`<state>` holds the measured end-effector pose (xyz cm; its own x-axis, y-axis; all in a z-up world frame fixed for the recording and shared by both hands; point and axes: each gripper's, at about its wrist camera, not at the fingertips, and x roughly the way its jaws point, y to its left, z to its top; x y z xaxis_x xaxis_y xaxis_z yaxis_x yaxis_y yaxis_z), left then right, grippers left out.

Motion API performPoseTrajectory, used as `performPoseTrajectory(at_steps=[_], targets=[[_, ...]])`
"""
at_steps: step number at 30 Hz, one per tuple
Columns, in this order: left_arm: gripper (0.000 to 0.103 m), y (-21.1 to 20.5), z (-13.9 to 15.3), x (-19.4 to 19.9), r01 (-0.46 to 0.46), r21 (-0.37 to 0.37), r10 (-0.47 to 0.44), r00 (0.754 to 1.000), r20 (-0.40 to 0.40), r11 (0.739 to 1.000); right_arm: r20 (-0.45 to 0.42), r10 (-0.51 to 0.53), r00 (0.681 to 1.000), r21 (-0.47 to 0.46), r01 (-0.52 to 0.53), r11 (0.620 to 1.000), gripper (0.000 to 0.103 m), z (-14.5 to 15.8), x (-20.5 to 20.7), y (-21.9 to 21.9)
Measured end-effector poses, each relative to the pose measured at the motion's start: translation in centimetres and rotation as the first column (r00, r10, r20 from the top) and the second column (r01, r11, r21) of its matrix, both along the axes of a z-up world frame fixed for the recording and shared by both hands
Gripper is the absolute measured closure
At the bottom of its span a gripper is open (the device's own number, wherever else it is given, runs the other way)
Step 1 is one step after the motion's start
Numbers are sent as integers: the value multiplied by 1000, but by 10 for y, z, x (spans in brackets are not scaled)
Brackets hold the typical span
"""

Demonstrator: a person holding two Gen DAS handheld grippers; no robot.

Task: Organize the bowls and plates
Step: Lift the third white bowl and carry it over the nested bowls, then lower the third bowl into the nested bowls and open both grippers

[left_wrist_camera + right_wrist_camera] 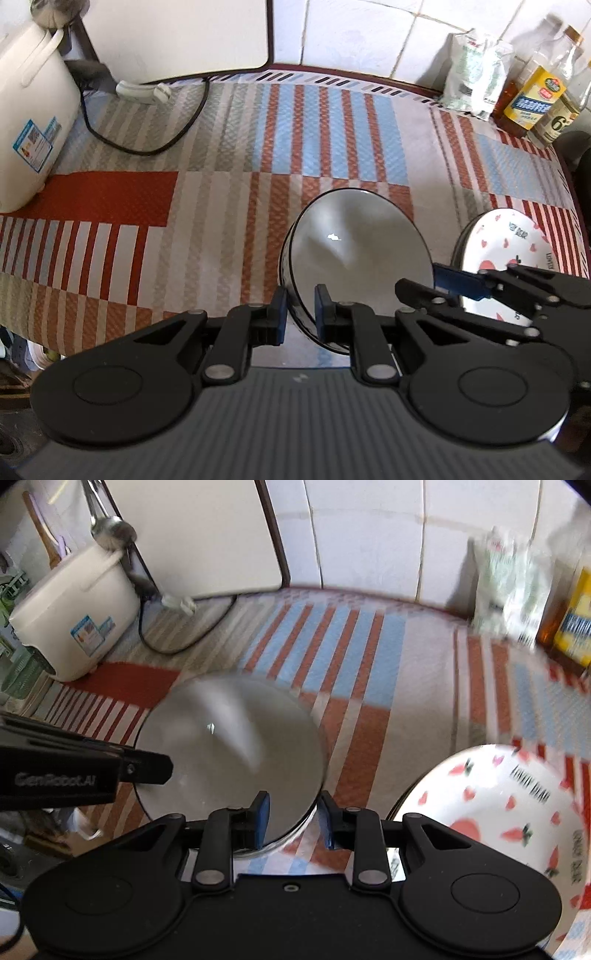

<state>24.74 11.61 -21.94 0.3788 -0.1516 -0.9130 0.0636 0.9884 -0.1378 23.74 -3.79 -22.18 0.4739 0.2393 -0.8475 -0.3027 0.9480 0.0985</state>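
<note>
The grey bowl (356, 254) is tilted above the striped cloth (221, 192) covering the desk. The left gripper (300, 314) is clamped on the bowl's near rim, one pad inside and one outside. The right gripper (293, 821) straddles the opposite rim with its pads slightly apart; contact cannot be confirmed. The strawberry-pattern bowl (498, 812) sits just beside the grey bowl. A white rice cooker (29, 129) and bottles (543, 92) stand near the wall.
</note>
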Motion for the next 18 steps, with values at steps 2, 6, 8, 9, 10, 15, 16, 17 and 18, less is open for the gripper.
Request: performPoseTrajectory(at_steps=[2,6,8,9,10,15,16,17,18], targets=[[88,4,0,0,7,-21,-7,1000,10,1000,3,-10,1000,19,10,1000,68,1,1,-1],[89,5,0,-1,21,-31,-20,1000,17,999,6,-21,1000,33,21,999,68,-2,2,-3],[90,3,0,-2,27,-20,-27,999,25,999,9,-28,1000,40,28,999,68,-2,2,-4],[90,3,-1,-2,29,-13,-29,999,27,999,15,-27,1000,44,27,999,68,-2,1,-4],[90,3,-1,-3,28,-13,-28,999,30,1000,22,-26,999,48,25,999,68,-2,-1,-5],[90,7,-1,-1,20,-29,-19,999,26,999,84,-34,996,64,29,998,68,7,-9,-7],[90,6,-2,-1,20,-27,-19,999,27,999,95,-29,995,68,23,997,68,10,-10,-8],[90,6,-2,-1,17,-27,-16,999,27,999,105,-24,994,70,17,997,68,12,-10,-8],[90,6,-1,0,11,-30,-10,1000,27,999,115,-19,993,67,12,998,68,14,-10,-8]])
